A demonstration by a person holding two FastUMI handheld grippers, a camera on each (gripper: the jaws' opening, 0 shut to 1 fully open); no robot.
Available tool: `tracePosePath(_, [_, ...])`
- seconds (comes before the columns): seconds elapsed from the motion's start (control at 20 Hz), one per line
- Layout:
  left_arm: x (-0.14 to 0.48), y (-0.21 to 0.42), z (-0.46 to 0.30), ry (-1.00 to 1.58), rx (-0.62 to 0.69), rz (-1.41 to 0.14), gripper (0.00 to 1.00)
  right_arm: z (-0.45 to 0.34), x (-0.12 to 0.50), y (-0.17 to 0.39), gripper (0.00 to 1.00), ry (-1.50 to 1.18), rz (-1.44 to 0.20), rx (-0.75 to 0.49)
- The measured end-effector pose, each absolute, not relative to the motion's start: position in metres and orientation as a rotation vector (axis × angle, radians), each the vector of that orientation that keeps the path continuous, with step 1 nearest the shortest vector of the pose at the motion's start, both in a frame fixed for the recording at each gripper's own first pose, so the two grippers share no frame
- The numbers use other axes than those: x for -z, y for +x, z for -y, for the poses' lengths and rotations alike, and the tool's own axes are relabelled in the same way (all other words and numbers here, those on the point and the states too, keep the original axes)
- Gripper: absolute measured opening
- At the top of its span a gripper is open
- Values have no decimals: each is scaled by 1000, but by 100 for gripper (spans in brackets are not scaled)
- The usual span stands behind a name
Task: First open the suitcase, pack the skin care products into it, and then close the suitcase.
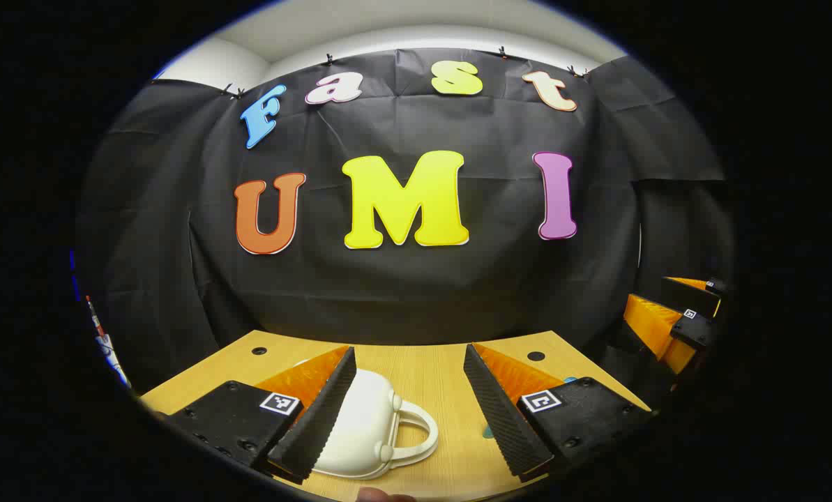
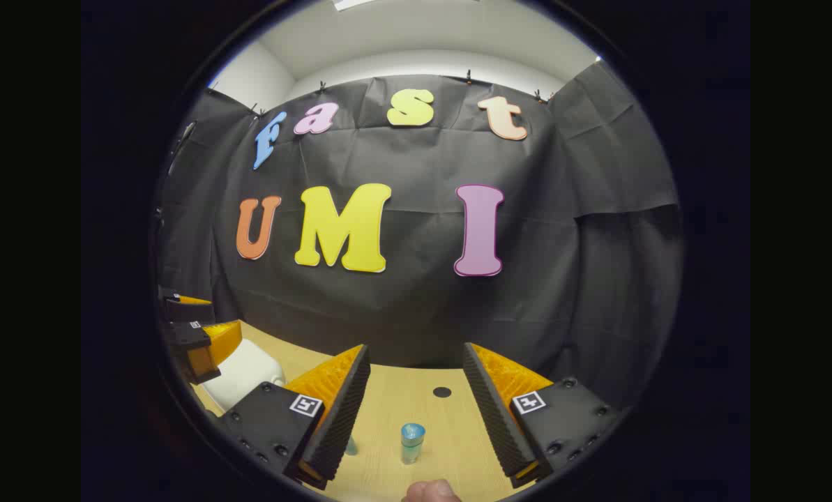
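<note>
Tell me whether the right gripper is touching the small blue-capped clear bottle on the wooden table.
Apart. In the right gripper view the small blue-capped clear bottle stands upright on the wooden table, with bare tabletop on both sides between it and the open jaws of the right gripper.

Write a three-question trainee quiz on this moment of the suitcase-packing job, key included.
1. True or false: the suitcase lies closed on the table.
2. What stands upright between the right gripper fingers' line of sight? A) small blue-capped bottle B) mug C) sponge
3. Fill in: the left gripper has its jaws ____.

Key: 1 true; 2 A; 3 open.
</note>
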State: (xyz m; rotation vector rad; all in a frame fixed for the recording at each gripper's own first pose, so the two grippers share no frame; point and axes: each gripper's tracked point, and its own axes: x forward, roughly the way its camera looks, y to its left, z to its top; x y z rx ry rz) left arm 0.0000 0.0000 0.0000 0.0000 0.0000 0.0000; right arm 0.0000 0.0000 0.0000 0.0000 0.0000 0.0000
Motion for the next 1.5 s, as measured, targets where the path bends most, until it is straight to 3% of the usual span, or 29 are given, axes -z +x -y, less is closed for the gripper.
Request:
tracePosePath(1.25, [18,6,6,40,5,-43,99,5,9,3,80,-1,-24,12])
tracePosePath(1.5, [37,11,9,196,35,-64,99,21,18,-1,80,-11,-33,29])
